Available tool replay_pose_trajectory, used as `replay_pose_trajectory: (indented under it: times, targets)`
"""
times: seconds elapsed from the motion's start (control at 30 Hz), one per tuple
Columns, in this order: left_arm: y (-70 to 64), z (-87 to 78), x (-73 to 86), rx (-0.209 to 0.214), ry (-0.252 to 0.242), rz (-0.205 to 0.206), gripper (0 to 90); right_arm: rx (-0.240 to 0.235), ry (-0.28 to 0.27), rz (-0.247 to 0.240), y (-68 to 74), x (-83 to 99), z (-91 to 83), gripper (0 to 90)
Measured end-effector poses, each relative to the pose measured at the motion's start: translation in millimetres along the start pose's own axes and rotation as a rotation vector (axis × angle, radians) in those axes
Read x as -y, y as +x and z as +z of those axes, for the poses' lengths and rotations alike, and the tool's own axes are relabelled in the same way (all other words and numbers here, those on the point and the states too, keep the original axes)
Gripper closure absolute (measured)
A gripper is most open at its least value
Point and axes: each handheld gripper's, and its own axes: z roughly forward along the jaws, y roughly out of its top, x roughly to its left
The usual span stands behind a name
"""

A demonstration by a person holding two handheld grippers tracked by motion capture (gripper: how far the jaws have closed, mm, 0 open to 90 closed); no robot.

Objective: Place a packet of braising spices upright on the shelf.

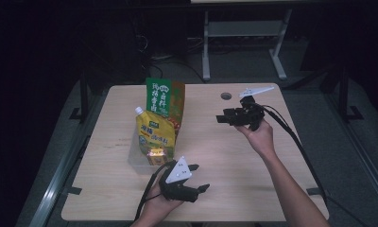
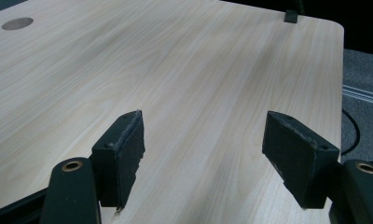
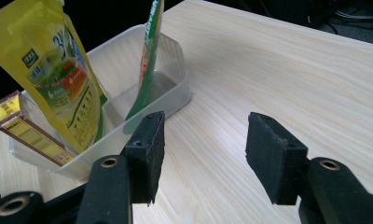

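Right tongs [image 1: 221, 119] raised, agape toward bin [image 3: 175, 88]; left tongs [image 1: 200, 183] low, agape.

The counter [image 3: 287, 60] is surfaced in pale, matt wood grain. Left of the right claw [image 3: 201, 156], a translucent plastic tub [image 3: 173, 88] and a glossy yellow pouch [image 3: 54, 70] are seen. The claw pads [image 3: 273, 156] are faced in rough black foam.

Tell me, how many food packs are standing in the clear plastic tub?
3: a green pack at the far end, a yellow pouch in the middle, a small yellow box nearest. More could be hidden behind.
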Motion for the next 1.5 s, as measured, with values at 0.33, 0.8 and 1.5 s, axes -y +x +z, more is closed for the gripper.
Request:
replay_pose_trajectory:
  times: [0.33,0.8,1.5]
  targets:
    - [1.4,0.4,1.3,-0.013,0.02,0.005,27.3,0.007,0.007,0.02,-5.6,15.4,-13.8,44.2]
    - [5.4,-1.6,2.1,-0.025,0.019,0.001,26.8,0.011,0.007,0.036,-11.1,38.8,-33.8,42.2]
    - [6.1,-2.2,3.5,-0.042,0.011,-0.01,26.8,-0.001,-0.019,0.096,-18.9,87.6,-63.5,40.1]
